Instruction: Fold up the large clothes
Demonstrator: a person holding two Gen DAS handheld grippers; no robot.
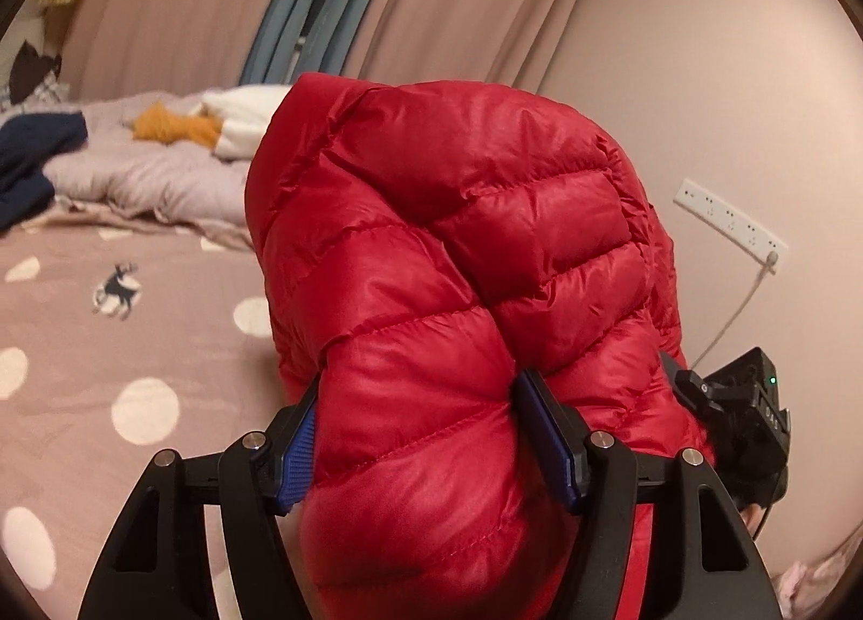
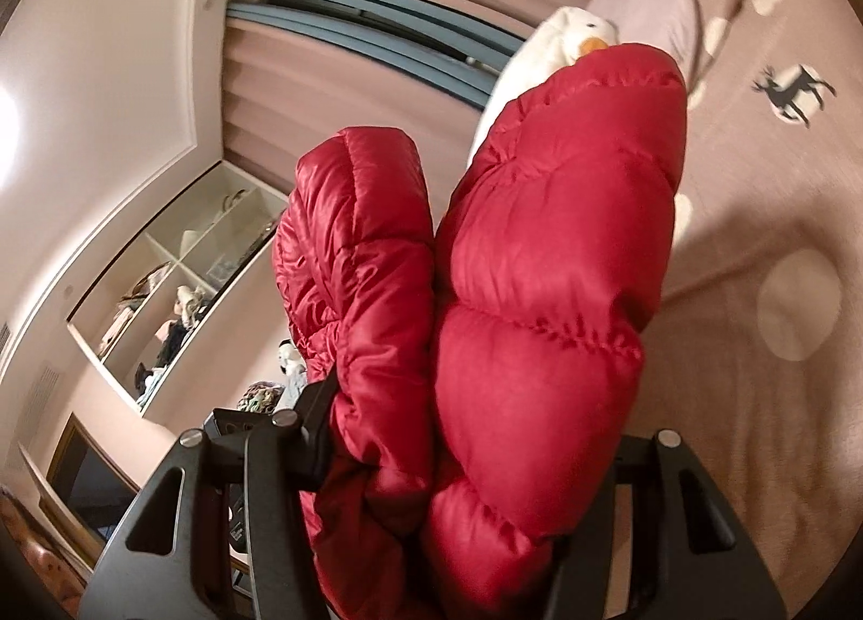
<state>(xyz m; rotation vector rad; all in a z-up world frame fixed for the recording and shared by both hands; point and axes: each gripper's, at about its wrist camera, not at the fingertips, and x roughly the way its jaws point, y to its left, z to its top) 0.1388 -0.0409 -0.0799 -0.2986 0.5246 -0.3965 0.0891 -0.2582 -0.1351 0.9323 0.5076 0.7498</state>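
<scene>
A red quilted down jacket (image 1: 458, 253) is held up in the air above the bed. My left gripper (image 1: 412, 420) is shut on a thick fold of it, blue pads (image 1: 299, 447) pressing either side. The jacket bulges up and over the fingers. In the right wrist view the same jacket (image 2: 539, 296) fills the middle as two puffy folds. My right gripper (image 2: 447, 458) is shut on it, and its fingertips are mostly buried in fabric. The right gripper's body (image 1: 744, 415) shows at the right in the left wrist view, just behind the jacket.
The bed has a pink sheet with white dots and deer prints (image 1: 124, 307). A crumpled lilac duvet (image 1: 140, 172), dark blue clothes (image 1: 32, 156), an orange item and a white goose plush (image 2: 572, 32) lie at its far end. A wall socket strip with a cable (image 1: 728, 221) is on the right. Wall shelves (image 2: 178, 275) show on the left.
</scene>
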